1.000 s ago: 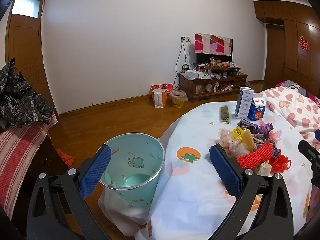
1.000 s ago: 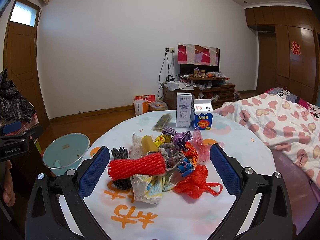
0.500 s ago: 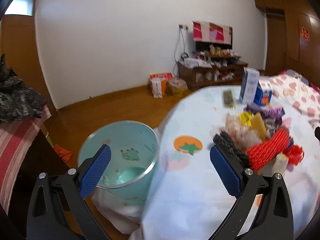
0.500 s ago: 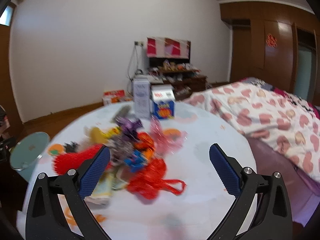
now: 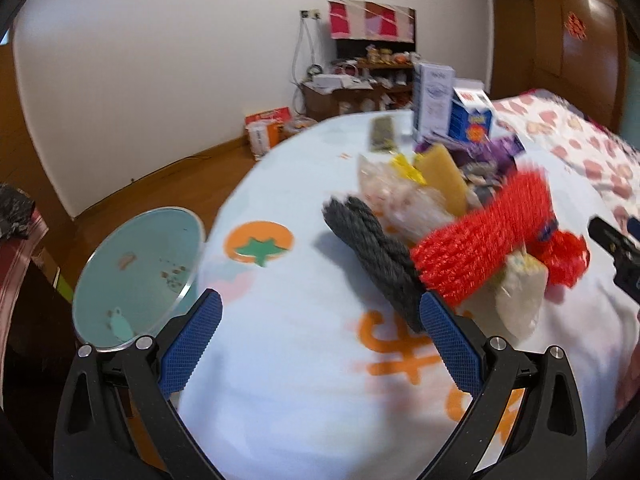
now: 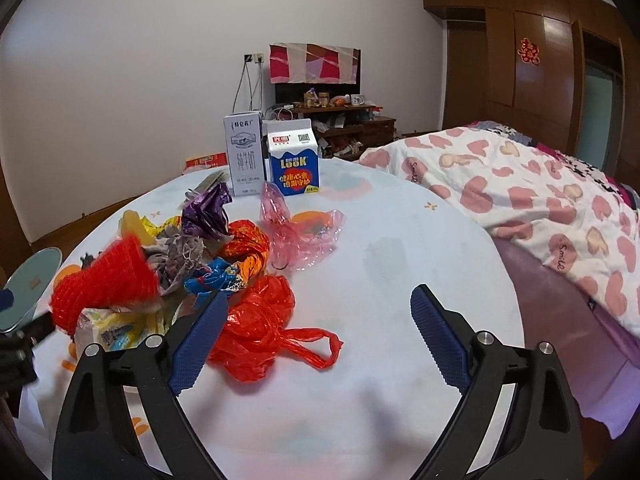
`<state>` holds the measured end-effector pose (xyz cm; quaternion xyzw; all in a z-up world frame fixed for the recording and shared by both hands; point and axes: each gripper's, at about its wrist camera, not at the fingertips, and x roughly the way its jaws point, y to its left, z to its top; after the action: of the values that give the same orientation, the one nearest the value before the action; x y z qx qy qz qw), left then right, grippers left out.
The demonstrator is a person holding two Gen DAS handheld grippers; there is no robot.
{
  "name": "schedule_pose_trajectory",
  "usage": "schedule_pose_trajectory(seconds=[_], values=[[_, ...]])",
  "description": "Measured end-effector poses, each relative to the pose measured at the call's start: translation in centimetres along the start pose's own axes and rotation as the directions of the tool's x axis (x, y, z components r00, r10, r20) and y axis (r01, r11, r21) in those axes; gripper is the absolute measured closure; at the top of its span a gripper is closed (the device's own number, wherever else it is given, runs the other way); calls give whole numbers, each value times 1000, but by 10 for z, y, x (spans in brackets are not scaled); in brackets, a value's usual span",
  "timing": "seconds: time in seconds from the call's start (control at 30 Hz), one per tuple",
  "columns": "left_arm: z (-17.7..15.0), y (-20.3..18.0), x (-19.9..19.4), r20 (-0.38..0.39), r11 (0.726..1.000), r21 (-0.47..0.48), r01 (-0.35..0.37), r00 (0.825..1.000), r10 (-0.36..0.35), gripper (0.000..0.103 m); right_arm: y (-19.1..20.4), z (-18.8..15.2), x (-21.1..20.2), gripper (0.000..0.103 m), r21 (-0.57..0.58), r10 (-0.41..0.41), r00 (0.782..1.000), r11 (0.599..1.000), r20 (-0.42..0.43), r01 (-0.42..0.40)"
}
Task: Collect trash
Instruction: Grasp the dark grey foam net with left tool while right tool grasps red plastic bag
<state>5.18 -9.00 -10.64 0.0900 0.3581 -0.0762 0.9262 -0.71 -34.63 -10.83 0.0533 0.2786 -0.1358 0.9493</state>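
Hovering both tongs, spread wide and holding nothing, by the trash pile (image 6: 192, 264)

My left tongs (image 5: 320, 340) could shove the dark netting (image 5: 376, 256), lower right, off the tabletop (image 5: 288, 392).

Both claws carry blue textured pads on black arms. Ahead of the left claw (image 5: 320, 336) the white tabletop (image 5: 304, 380) bears orange fruit prints; a teal bin (image 5: 136, 276) sits left of it, red netting (image 5: 480, 240) and grey netting (image 5: 380, 256) to its right. By the right claw (image 6: 318, 334) lies a red plastic bag (image 6: 264, 328); beyond it a pink bag (image 6: 296, 232) and a blue-and-white carton (image 6: 294, 160). To the right, a white bedspread (image 6: 520, 184) with pink hearts.
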Motion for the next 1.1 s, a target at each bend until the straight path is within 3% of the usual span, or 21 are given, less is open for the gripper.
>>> schedule_pose_trajectory(seconds=[0.23, 0.43, 0.53, 0.63, 0.8, 1.0, 1.1], values=[[-5, -14, 18, -63, 998, 60, -16, 998, 19, 6, -3, -1, 5, 11, 9, -8, 1000, 1000, -3, 8], [-3, 22, 19, -76, 990, 88, -109, 990, 116, 6, -9, 1, 5, 11, 39, -1, 1000, 999, 2, 1], [5, 43, 14, -62, 987, 58, -148, 986, 152, 6, -9, 1, 5, 11, 37, -5, 1000, 999, 4, 5], [13, 45, 7, -41, 991, 19, -136, 990, 136, 6, -8, 1, 6, 11, 23, -34, 999, 999, 7, 34], [19, 17, 9, -21, 997, 27, -77, 997, 78, 6, -15, 2, 9, 12, 17, -51, 998, 999, -23, 52], [18, -9, 25, -44, 998, 45, -49, 998, 51, 6, -10, -4, 22, 30, -9, 18, 995, 1000, -94, -19], [20, -16, 31, -54, 999, 38, -18, 998, 20, 6, -6, -5, 24, 31, -16, 63, 992, 998, -108, -65]])
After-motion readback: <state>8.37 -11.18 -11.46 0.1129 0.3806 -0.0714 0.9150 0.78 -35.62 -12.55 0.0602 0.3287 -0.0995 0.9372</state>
